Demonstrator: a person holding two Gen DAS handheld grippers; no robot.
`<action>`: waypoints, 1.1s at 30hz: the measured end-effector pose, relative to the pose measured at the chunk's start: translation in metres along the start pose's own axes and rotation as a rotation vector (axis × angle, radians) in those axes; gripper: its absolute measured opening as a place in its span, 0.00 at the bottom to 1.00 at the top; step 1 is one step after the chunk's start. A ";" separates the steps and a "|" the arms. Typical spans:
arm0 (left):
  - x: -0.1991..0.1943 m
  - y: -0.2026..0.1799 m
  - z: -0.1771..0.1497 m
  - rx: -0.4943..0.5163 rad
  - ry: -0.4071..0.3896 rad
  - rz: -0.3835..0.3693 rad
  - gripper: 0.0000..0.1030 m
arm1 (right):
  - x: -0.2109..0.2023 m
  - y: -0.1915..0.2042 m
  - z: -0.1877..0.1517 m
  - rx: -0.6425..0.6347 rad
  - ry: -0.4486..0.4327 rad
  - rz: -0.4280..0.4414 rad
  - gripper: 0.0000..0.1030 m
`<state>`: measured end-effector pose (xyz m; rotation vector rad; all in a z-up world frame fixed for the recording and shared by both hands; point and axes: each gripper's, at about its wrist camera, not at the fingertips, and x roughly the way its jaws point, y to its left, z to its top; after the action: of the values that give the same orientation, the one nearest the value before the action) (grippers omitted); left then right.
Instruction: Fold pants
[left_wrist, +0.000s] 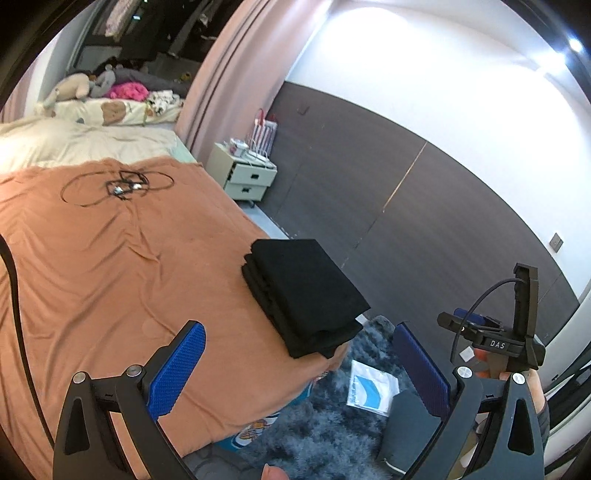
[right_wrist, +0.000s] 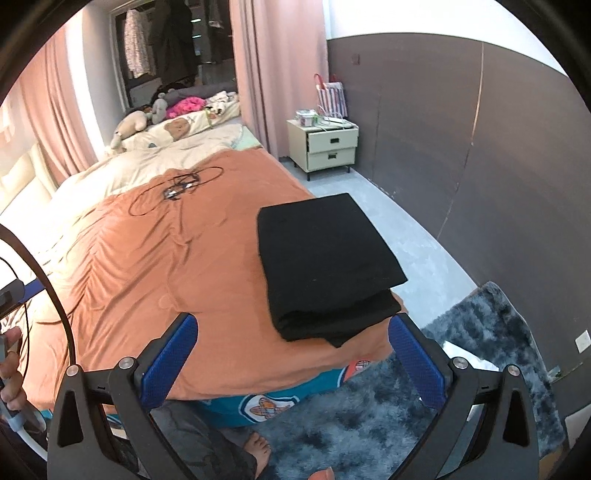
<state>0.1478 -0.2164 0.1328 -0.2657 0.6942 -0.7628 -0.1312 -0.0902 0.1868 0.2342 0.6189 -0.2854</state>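
The black pants (left_wrist: 306, 295) lie folded into a compact rectangular stack at the near right corner of the orange bedspread (left_wrist: 110, 266). They also show in the right wrist view (right_wrist: 325, 266). My left gripper (left_wrist: 299, 369) is open and empty, held back from the stack and above the bed's corner. My right gripper (right_wrist: 291, 362) is open and empty, just short of the stack's near edge. The right gripper's body (left_wrist: 498, 339) shows at the right of the left wrist view.
A tangle of black cable (right_wrist: 177, 188) lies further up the bed. A cream nightstand (right_wrist: 325, 147) stands by the dark wall. A grey shaggy rug (right_wrist: 406, 417) with a white bag (left_wrist: 373, 391) lies beside the bed. My bare foot (right_wrist: 258, 450) is on the rug.
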 end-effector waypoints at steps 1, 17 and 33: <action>-0.008 0.001 -0.003 0.004 -0.009 0.010 1.00 | -0.003 0.004 -0.004 -0.009 -0.005 0.008 1.00; -0.129 0.015 -0.042 0.077 -0.143 0.157 1.00 | -0.045 0.039 -0.059 -0.059 -0.127 0.104 1.00; -0.201 0.043 -0.100 0.117 -0.221 0.364 1.00 | -0.032 0.065 -0.127 -0.100 -0.206 0.215 1.00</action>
<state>0.0006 -0.0410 0.1345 -0.1094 0.4688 -0.4166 -0.2025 0.0149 0.1145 0.1705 0.3987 -0.0688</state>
